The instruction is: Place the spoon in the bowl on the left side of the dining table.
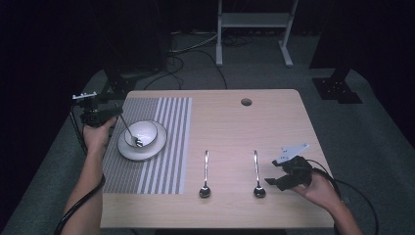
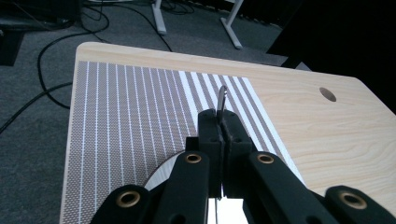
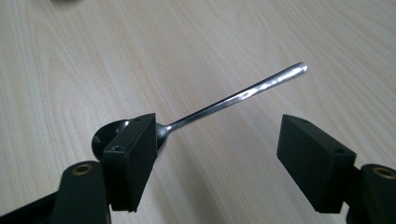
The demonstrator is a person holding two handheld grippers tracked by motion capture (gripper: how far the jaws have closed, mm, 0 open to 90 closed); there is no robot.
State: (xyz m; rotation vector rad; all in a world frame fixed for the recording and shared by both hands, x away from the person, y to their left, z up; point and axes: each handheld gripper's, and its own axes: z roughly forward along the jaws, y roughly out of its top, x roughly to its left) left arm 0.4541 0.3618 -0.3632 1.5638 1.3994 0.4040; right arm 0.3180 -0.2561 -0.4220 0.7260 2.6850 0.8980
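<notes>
My left gripper [image 1: 116, 113] is at the table's left edge, shut on the handle of a metal spoon [image 1: 129, 129]. That spoon slants down into a white bowl [image 1: 147, 129] standing on a white plate [image 1: 128, 152]. In the left gripper view the handle tip [image 2: 222, 93] sticks up past the shut left gripper [image 2: 222, 125]. Two more spoons lie on the bare wood, one in the middle [image 1: 205, 171] and one to its right [image 1: 256, 171]. My right gripper [image 1: 270, 172] is open just right of the latter. In the right gripper view that spoon [image 3: 233, 98] lies between the right gripper's [image 3: 219, 137] spread jaws.
A grey-and-white striped placemat [image 1: 161, 166] covers the table's left part under the plate. A round cable hole [image 1: 246, 102] sits near the far edge. Cables and a white frame's legs [image 1: 219, 54] stand on the carpet beyond the table.
</notes>
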